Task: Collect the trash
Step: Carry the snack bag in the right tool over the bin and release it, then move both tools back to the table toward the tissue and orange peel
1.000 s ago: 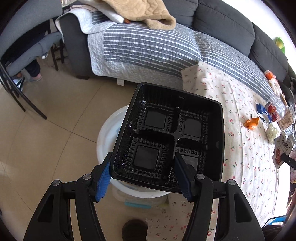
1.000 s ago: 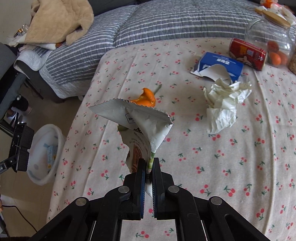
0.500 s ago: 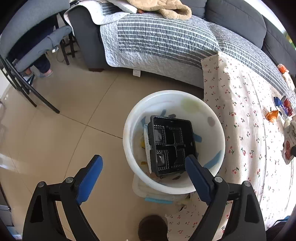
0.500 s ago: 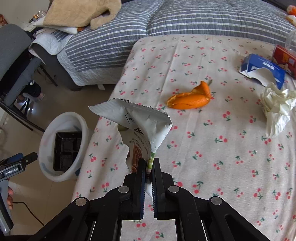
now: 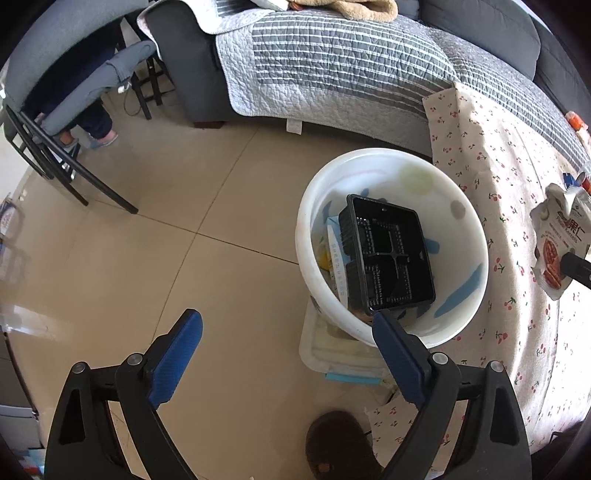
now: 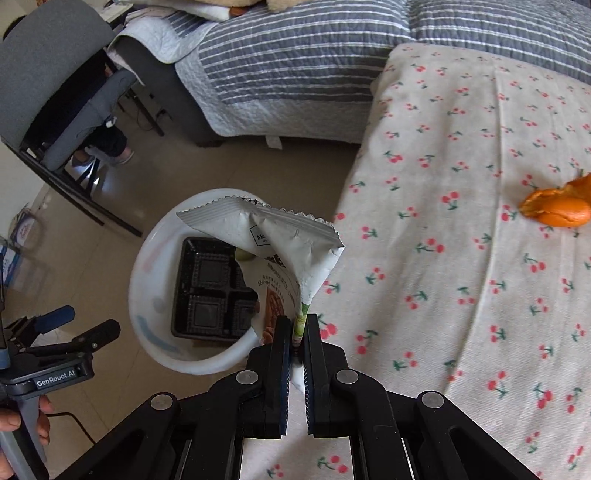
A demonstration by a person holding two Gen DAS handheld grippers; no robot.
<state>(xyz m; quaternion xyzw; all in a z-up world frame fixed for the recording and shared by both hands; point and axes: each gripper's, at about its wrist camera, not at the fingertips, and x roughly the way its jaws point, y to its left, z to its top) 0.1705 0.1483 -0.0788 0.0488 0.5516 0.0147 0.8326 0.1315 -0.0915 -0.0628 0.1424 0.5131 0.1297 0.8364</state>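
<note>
Where wrapper (image 6: 280,254) overlaps, tray (image 6: 210,288) half-hidden.

Beige tiled floor (image 5: 147,258) underfoot, daylight glancing off it. A dark grey sofa (image 5: 480,33) under a striped quilt (image 5: 332,70); a grey chair (image 6: 48,70) on black legs stands left.
</note>
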